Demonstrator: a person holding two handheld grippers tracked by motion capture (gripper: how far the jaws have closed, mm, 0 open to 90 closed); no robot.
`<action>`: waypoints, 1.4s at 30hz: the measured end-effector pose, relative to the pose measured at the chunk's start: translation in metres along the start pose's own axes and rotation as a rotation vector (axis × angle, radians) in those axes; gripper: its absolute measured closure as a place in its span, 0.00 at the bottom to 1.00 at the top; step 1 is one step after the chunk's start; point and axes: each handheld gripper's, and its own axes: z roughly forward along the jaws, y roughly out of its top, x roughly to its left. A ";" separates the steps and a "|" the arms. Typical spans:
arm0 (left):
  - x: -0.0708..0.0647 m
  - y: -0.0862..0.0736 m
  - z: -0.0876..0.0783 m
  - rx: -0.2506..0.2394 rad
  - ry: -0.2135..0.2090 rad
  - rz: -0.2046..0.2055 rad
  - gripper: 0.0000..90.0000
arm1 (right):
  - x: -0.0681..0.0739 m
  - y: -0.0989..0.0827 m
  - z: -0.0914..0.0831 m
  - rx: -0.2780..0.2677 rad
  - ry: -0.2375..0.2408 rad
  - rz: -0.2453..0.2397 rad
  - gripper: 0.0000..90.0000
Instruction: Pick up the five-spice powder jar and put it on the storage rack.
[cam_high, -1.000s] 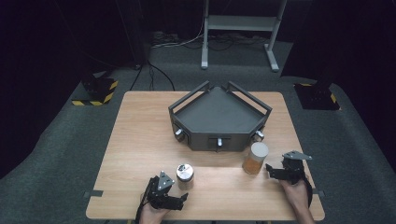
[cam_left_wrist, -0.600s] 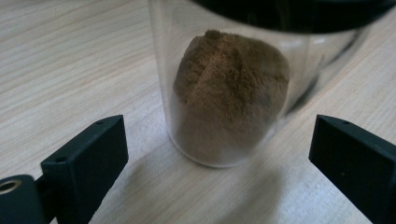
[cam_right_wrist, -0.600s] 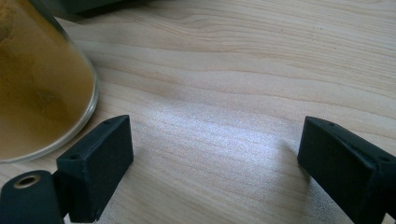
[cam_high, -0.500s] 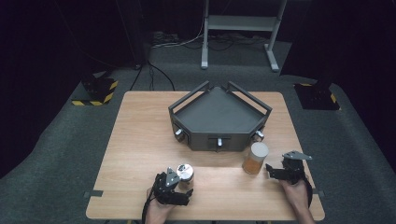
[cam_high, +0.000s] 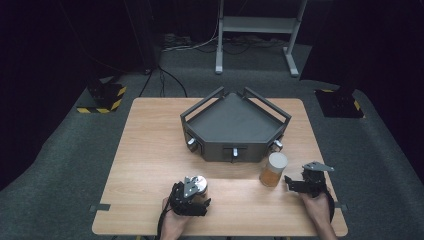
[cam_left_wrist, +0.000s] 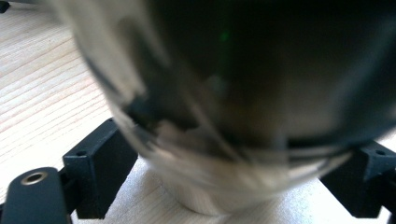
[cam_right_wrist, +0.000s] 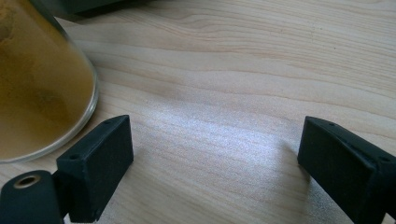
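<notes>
The wooden table (cam_high: 150, 150) carries a dark five-sided tray (cam_high: 232, 122) with rails and knobs, standing toward twelve o'clock of centre. At about four o'clock from that tray stands an amber-filled glass jar (cam_high: 272, 170) with a pale lid; my right gripper (cam_high: 295, 184) sits just beside it at its three o'clock, jaws spread wide over bare wood with nothing between them. Down at seven o'clock from the tray is the dark glass jar (cam_high: 198, 186) with a silver lid, and my left gripper (cam_high: 192, 197) has come around it: the jaws have just been closing with the jar between them, though I cannot tell whether the pads press on the glass yet. I judge this jar rigid, smooth, slippery and breakable, so I would grip it low across the body, squarely, and firmly but gently.
</notes>
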 end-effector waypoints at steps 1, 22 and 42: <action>0.000 0.000 0.000 0.000 0.000 0.000 0.16 | 0.000 0.000 0.000 0.000 0.000 0.000 0.11; 0.002 0.013 0.002 0.067 0.017 0.099 0.29 | 0.000 0.000 0.000 0.000 0.000 0.000 0.11; 0.003 0.011 0.001 0.056 0.021 0.093 0.34 | 0.000 0.000 0.000 0.000 0.000 0.000 0.11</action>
